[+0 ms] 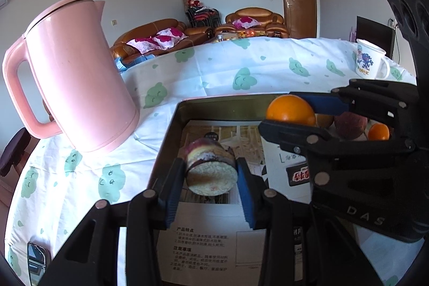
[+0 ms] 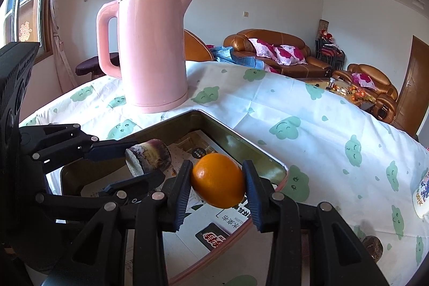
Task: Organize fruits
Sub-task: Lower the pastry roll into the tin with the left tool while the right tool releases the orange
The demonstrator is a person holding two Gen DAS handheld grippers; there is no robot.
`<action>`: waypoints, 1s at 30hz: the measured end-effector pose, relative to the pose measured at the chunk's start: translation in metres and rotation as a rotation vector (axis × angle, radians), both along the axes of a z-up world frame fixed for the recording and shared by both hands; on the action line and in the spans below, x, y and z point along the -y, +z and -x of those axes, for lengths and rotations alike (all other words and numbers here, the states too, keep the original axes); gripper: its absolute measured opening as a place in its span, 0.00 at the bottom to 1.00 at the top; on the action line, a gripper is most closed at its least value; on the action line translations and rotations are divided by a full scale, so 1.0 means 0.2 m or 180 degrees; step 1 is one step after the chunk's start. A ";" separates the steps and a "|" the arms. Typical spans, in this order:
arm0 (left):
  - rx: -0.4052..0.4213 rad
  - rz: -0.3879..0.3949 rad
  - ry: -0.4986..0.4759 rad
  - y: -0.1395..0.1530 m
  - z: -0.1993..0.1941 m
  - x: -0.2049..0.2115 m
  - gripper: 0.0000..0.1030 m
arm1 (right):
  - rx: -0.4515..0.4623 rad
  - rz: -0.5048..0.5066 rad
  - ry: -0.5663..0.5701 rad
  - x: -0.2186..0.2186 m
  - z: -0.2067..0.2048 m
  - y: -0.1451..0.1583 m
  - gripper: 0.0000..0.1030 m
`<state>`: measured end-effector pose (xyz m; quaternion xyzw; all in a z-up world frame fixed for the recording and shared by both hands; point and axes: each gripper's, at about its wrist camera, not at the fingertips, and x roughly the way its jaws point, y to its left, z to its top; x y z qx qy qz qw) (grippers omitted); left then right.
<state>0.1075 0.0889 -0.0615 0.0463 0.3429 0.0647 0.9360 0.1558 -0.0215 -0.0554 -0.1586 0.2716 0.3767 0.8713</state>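
Right wrist view: we pinch an orange (image 2: 218, 180) in our right claw (image 2: 217, 188), a sugarcane piece (image 1: 210, 168) in our left claw (image 1: 207, 185), both above the tray (image 2: 257, 149); neither is placed yet.

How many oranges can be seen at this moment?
2 for certain. One round orange is clamped in the right gripper above the metal tray. A smaller orange lies behind that gripper beside a reddish fruit; others may be hidden there.

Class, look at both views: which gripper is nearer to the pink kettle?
Left. The left gripper, holding the sugarcane piece, is on the kettle's side of the tray; the right gripper, holding the orange, is farther away.
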 end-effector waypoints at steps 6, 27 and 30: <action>-0.0052 -0.0008 0.0006 -0.01 -0.01 -0.01 0.39 | -0.0024 0.0018 -0.0002 -0.01 -0.01 -0.02 0.39; -0.0290 -0.0065 0.0009 -0.06 -0.07 0.01 0.40 | -0.0244 0.0130 0.0010 -0.03 -0.04 -0.06 0.39; -0.0234 -0.0149 0.0042 -0.05 -0.06 0.02 0.50 | -0.0201 0.0151 -0.0001 -0.03 -0.03 -0.05 0.43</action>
